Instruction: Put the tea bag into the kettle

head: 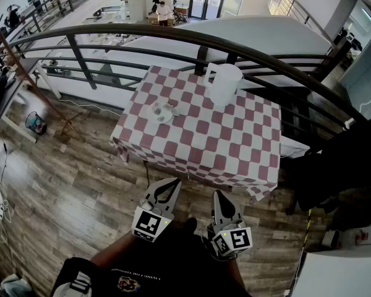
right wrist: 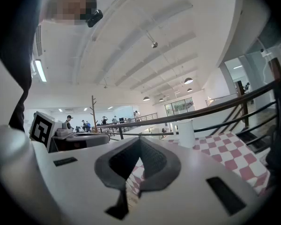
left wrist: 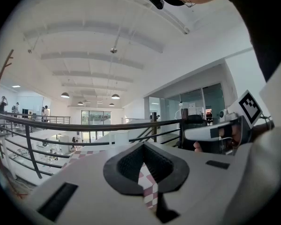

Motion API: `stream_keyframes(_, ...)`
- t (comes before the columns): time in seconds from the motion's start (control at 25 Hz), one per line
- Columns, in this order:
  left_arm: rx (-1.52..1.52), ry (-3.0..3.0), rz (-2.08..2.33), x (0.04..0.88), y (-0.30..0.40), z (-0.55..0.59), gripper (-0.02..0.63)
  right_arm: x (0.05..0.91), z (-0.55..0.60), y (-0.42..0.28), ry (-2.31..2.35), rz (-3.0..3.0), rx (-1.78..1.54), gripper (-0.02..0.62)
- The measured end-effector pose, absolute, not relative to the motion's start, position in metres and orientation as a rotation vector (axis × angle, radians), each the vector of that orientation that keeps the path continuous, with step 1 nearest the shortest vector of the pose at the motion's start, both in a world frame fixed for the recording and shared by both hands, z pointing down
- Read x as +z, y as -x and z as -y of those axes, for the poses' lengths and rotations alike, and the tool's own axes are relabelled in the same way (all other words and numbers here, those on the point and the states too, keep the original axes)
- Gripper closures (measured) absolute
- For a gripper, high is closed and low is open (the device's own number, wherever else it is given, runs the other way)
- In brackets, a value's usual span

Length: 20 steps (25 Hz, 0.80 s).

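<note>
The left hand-held gripper (head: 166,187) and right hand-held gripper (head: 222,198) are clenched and empty, short of the counter (head: 222,147). The tea bag (head: 162,111) lies ahead towards its left edge, nearer the left one. The kettle (head: 224,82) stands at the far edge.

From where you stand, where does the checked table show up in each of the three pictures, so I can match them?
Head view: the checked table fills the middle of the picture.
Left gripper view: only slivers, one low and left of centre, another low at centre.
Right gripper view: right of centre, running to the right edge.
Shared landmark: the dark railing behind the table, seen in all three.
</note>
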<state>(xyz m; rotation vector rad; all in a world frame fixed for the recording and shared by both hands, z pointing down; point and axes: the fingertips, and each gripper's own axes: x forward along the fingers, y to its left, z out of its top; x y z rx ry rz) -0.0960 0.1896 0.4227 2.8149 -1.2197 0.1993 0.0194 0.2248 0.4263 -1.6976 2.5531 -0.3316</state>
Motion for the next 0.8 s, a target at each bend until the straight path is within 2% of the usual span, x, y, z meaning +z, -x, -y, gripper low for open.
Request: stream_keyframes(0.8,0.208,-2.816,1.206,0.426,0.095,-0.196,0.607,0.415,-0.232,-0.012,1.597,-2.541,-0.338,0.578)
